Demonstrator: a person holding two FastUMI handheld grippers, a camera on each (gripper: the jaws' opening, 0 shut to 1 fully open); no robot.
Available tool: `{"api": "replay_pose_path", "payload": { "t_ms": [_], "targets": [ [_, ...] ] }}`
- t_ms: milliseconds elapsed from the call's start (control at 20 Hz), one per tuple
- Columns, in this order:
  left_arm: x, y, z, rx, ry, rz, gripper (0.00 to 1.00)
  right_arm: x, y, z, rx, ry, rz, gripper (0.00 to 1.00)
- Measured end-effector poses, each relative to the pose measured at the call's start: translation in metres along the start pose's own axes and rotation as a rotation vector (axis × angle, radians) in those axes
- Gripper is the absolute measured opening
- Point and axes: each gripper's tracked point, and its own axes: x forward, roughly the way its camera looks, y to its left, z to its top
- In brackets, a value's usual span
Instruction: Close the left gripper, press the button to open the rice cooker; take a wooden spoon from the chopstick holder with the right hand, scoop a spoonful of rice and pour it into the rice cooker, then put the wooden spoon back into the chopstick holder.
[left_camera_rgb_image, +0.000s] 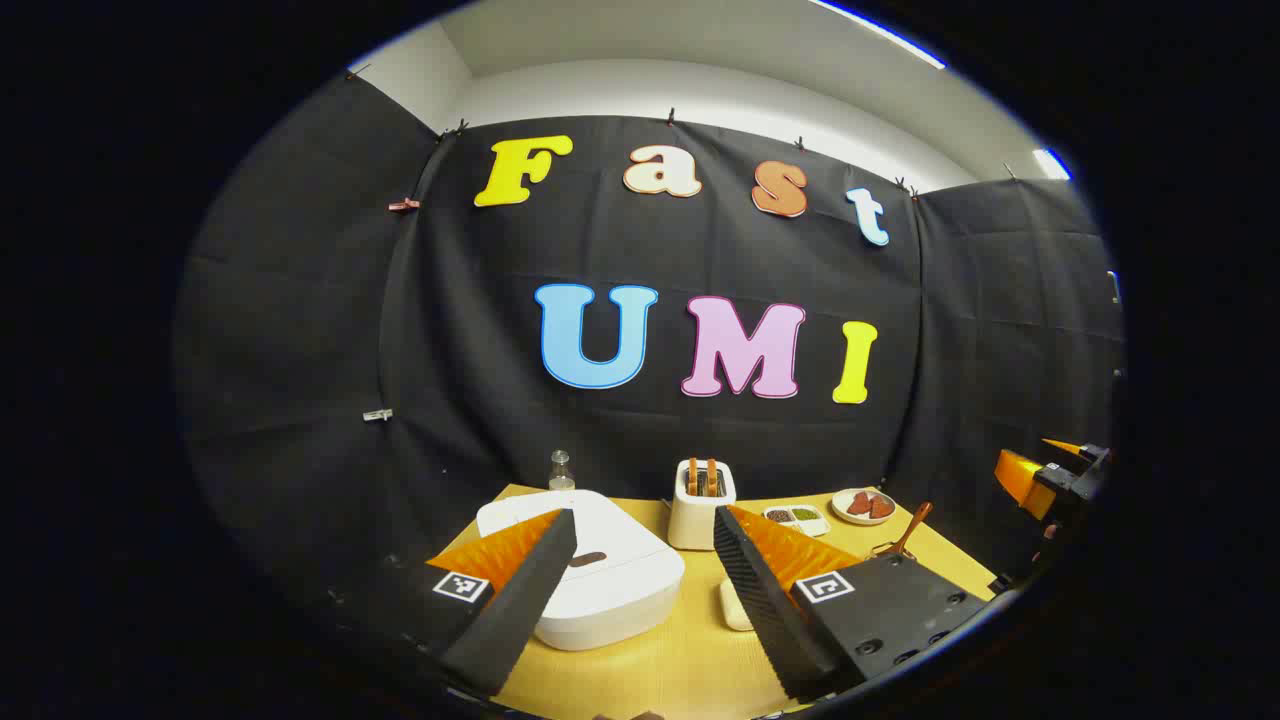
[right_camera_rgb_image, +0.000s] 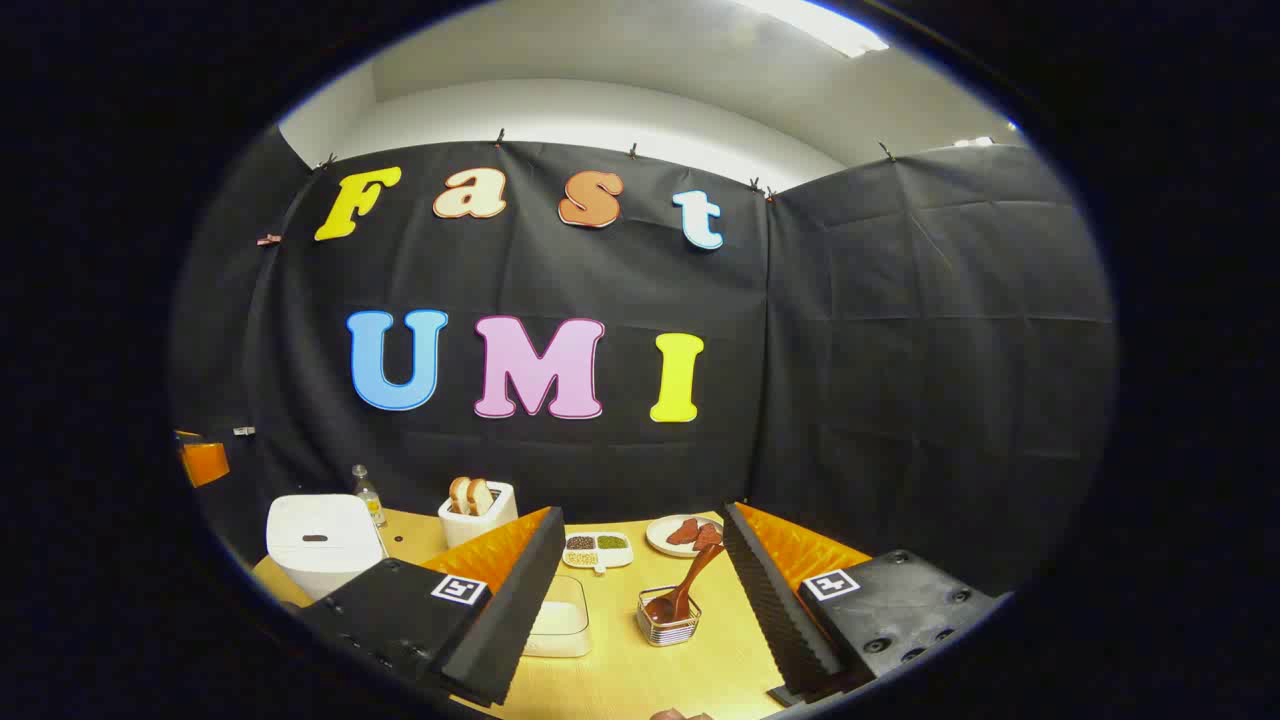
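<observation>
My left gripper (left_camera_rgb_image: 645, 580) and right gripper (right_camera_rgb_image: 640, 590) both hang released. One rice cooker (right_camera_rgb_image: 322, 541), lid down, at the worktop's (right_camera_rgb_image: 640, 670) left edge; one wooden spoon (right_camera_rgb_image: 684, 588) in one chopstick holder (right_camera_rgb_image: 668, 616) mid-worktop.

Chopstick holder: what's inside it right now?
In the right gripper view, the wire chopstick holder holds one wooden spoon, bowl end down and handle leaning up to the right. The bowl's lower part sits behind the wires, so I can't tell what else lies at the bottom.

Both views look from above the bench's (left_camera_rgb_image: 690, 660) near edge toward the back wall; shared, lower centre of each: toaster (left_camera_rgb_image: 700, 515), rice cooker (right_camera_rgb_image: 322, 540).
</observation>
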Motion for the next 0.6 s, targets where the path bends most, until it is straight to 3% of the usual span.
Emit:
{"api": "replay_pose_path", "payload": {
  "t_ms": [450,600],
  "targets": [
    [-0.004,0.011,-0.004,0.005,-0.003,0.010,0.96,0.003,0.036,-0.004,-0.020,0.010,0.076,0.99],
    [-0.001,0.009,-0.003,0.008,-0.001,0.011,0.96,0.008,0.030,-0.004,-0.050,0.011,0.062,0.98]
  ]
}}
